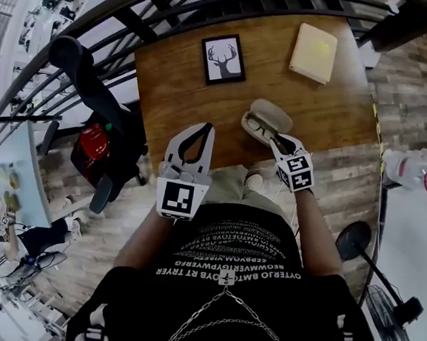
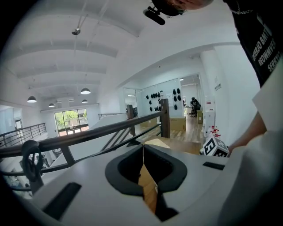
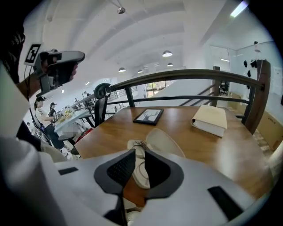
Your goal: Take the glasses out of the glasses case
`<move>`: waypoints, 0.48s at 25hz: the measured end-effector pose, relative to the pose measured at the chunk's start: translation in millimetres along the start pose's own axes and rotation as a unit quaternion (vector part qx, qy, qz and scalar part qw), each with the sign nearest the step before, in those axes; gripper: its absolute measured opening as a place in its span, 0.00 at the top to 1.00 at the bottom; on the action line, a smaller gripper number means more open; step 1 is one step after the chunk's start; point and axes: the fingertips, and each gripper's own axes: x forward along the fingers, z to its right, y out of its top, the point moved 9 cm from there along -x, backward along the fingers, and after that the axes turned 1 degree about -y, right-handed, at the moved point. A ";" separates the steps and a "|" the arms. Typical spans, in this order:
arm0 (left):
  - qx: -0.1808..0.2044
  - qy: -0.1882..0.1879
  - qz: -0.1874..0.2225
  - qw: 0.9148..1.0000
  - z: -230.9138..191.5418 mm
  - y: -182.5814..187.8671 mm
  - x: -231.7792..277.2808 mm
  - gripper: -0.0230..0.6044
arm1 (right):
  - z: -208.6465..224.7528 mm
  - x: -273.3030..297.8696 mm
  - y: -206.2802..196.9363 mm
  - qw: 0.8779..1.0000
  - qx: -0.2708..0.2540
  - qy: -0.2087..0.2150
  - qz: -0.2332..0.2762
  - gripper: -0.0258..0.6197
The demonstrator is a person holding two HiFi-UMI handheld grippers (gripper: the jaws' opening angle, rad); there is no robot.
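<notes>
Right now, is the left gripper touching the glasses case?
Apart. The head view shows bare table between the left gripper and the glasses case; its jaws are shut, empty.

Place: open-plan office (mezzanine level) | railing [image 3: 177, 75] | pendant lamps [image 2: 85, 91] | desks [image 3: 73, 118] with people [image 3: 40, 106]

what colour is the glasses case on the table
Cream, near off-white: the glasses case lies open, and the head view shows it best.

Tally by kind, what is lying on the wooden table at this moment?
Picture frame: 1
Book: 1
Glasses case: 1, open
Glasses: 1, inside the case
Total: 4
</notes>
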 end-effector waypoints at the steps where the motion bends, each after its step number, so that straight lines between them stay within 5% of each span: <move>1: 0.001 -0.002 -0.002 1.000 -1.5 0.0 2.5 0.92 | 1.8 4.6 -0.5 1.000 0.002 0.001 -0.004 0.85; 12: -0.006 -0.009 -0.017 1.000 -26.2 -4.5 25.0 0.92 | 20.9 62.8 -4.0 0.998 -0.013 0.000 -0.062 0.85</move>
